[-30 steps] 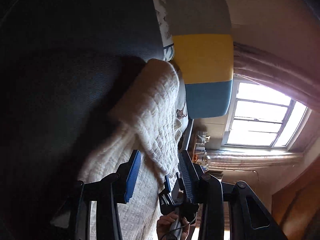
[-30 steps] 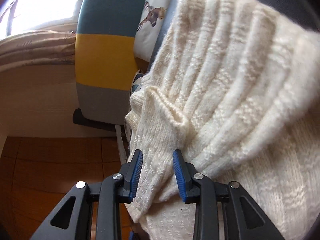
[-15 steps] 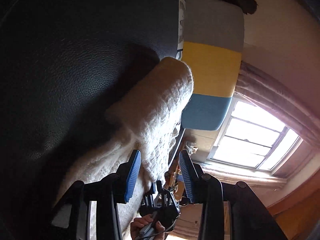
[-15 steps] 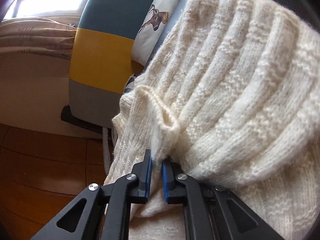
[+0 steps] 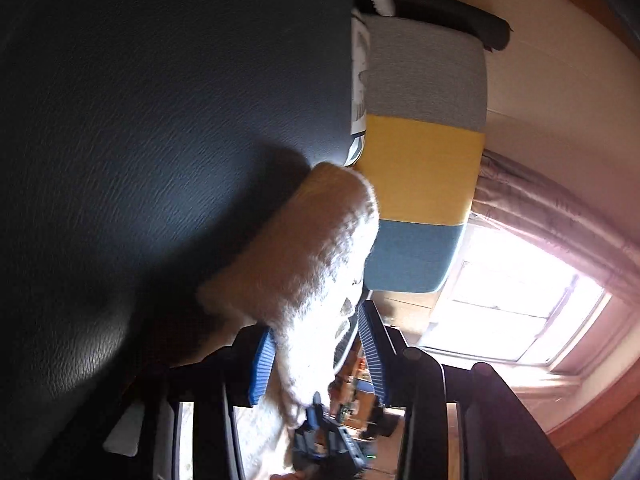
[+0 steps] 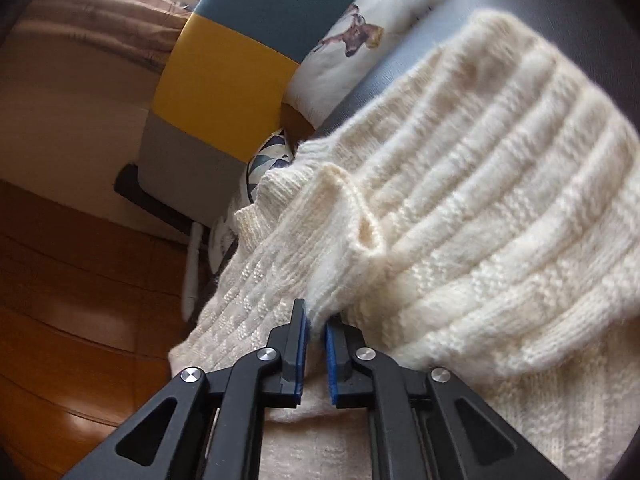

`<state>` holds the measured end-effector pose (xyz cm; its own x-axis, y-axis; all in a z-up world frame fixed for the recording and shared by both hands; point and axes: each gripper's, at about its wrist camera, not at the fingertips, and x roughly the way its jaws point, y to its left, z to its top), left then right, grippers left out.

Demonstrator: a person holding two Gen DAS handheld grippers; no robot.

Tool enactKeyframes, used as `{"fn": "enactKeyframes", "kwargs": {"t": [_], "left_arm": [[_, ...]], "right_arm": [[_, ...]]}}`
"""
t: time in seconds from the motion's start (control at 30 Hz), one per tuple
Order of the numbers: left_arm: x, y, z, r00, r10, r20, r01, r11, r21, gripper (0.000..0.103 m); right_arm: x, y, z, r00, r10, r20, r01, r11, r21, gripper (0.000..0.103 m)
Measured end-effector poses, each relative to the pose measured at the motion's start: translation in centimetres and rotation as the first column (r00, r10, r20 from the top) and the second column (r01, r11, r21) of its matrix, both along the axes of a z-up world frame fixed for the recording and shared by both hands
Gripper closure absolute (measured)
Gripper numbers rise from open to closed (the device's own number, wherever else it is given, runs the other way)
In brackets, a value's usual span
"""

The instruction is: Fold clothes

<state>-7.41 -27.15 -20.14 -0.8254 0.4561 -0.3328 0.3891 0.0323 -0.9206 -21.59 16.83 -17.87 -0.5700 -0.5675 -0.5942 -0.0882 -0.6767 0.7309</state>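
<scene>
A cream knitted sweater (image 6: 480, 208) lies spread on a dark leather surface (image 6: 560, 0). My right gripper (image 6: 316, 322) is shut on a raised fold of the sweater near its edge. In the left wrist view a backlit fold of the same sweater (image 5: 312, 248) stands up from the dark surface (image 5: 160, 120) and runs between the blue pads of my left gripper (image 5: 316, 340), which is open around it. The other gripper (image 5: 328, 440) shows below, partly hidden by the knit.
A cushion striped grey, yellow and blue (image 5: 420, 160) stands past the sweater, with a deer-print pillow (image 6: 352, 40) beside it. A bright window (image 5: 520, 300) and curtain (image 5: 560, 208) are behind. Wooden floor (image 6: 60, 300) lies beyond the surface's edge.
My right gripper closed from open onto the sweater fold and has lifted it slightly. My left gripper moved in along the fold, which now sits between its open fingers.
</scene>
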Motion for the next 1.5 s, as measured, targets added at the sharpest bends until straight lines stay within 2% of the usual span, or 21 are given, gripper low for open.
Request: {"fn": "enactKeyframes", "kwargs": {"t": [0.1,0.2,0.27,0.33,0.43,0.47,0.57,0.67,0.7,0.77,0.8,0.87,0.97,1.0,1.13,1.23,1.3,1.37,1.43,1.5], "left_arm": [[-0.6,-0.2,1.6,0.999,-0.029,-0.023,0.027,0.996,-0.084,0.075],[-1.1,0.0,3.3,0.997,-0.063,-0.046,0.054,0.983,-0.178,0.082],[-1.5,0.6,3.4,0.995,-0.091,-0.043,0.080,0.977,-0.199,0.083],[-1.9,1.3,3.4,0.992,-0.118,-0.039,0.107,0.970,-0.219,0.083],[-2.4,2.3,3.5,0.987,-0.159,-0.032,0.146,0.958,-0.248,0.083],[-2.4,2.6,3.0,0.986,-0.164,-0.007,0.157,0.957,-0.245,0.083],[-2.5,3.0,1.3,0.987,-0.154,0.045,0.160,0.966,-0.202,0.083],[-2.9,2.9,-0.1,0.991,-0.117,0.070,0.127,0.980,-0.154,0.076],[-2.9,2.9,0.0,0.991,-0.113,0.066,0.122,0.978,-0.170,0.077],[-3.1,2.7,0.3,0.993,-0.105,0.056,0.114,0.972,-0.207,0.088],[-3.1,2.9,1.1,0.993,-0.109,0.053,0.119,0.955,-0.271,0.096],[-3.4,3.4,2.4,0.989,-0.136,0.061,0.149,0.908,-0.391,0.096],[-3.8,4.0,1.5,0.971,-0.185,0.152,0.234,0.868,-0.439,0.096],[-3.7,4.1,1.1,0.967,-0.188,0.172,0.248,0.856,-0.455,0.096],[-4.3,3.5,0.2,0.965,-0.217,0.146,0.257,0.889,-0.379,0.095],[-4.1,3.0,0.0,0.958,-0.260,0.125,0.287,0.901,-0.325,0.083],[-3.4,2.6,1.2,0.954,-0.268,0.133,0.299,0.869,-0.395,0.080],[-2.7,2.2,2.4,0.951,-0.275,0.143,0.309,0.829,-0.465,0.077],[-2.0,1.8,3.6,0.948,-0.280,0.153,0.318,0.784,-0.533,0.076],[-1.3,1.4,4.8,0.944,-0.285,0.164,0.325,0.734,-0.596,0.072]], "right_arm": [[0.0,-1.4,4.4,0.994,0.038,-0.106,-0.022,0.989,0.146,0.097],[0.5,-1.9,8.7,0.974,0.081,-0.210,-0.029,0.970,0.241,0.097],[0.1,-2.3,11.0,0.962,0.099,-0.255,-0.019,0.954,0.299,0.097],[0.2,-1.8,11.6,0.959,0.094,-0.267,-0.002,0.945,0.328,0.097],[-0.1,-0.2,9.9,0.973,0.063,-0.221,0.017,0.939,0.344,0.097],[-0.2,0.4,8.8,0.980,0.046,-0.193,0.022,0.942,0.334,0.097],[0.9,2.6,5.0,0.994,0.000,-0.113,0.033,0.956,0.291,0.097],[1.0,3.6,2.3,0.998,-0.025,-0.061,0.040,0.967,0.250,0.097],[1.0,3.8,1.8,0.998,-0.028,-0.052,0.040,0.970,0.241,0.097],[1.1,4.1,1.3,0.998,-0.030,-0.050,0.040,0.974,0.224,0.097],[1.1,4.2,1.3,0.998,-0.029,-0.057,0.041,0.976,0.216,0.097],[1.4,4.3,2.5,0.993,-0.017,-0.114,0.042,0.976,0.216,0.097],[1.8,4.6,3.0,0.992,-0.012,-0.128,0.043,0.970,0.241,0.097],[1.8,5.0,2.3,0.993,-0.021,-0.112,0.044,0.977,0.210,0.097],[1.7,6.3,-0.4,0.998,-0.051,-0.045,0.055,0.995,0.083,0.096],[1.7,7.8,-1.6,0.997,-0.078,0.001,0.078,0.996,-0.048,0.093],[1.9,8.5,-1.3,0.997,-0.075,0.015,0.076,0.995,-0.067,0.087],[2.6,9.1,-0.5,0.997,-0.075,0.027,0.075,0.997,-0.030,0.083],[3.7,9.5,1.0,0.996,-0.086,0.024,0.083,0.993,0.081,0.082],[4.6,8.7,3.4,0.997,-0.057,-0.048,0.067,0.966,0.249,0.076]]}}
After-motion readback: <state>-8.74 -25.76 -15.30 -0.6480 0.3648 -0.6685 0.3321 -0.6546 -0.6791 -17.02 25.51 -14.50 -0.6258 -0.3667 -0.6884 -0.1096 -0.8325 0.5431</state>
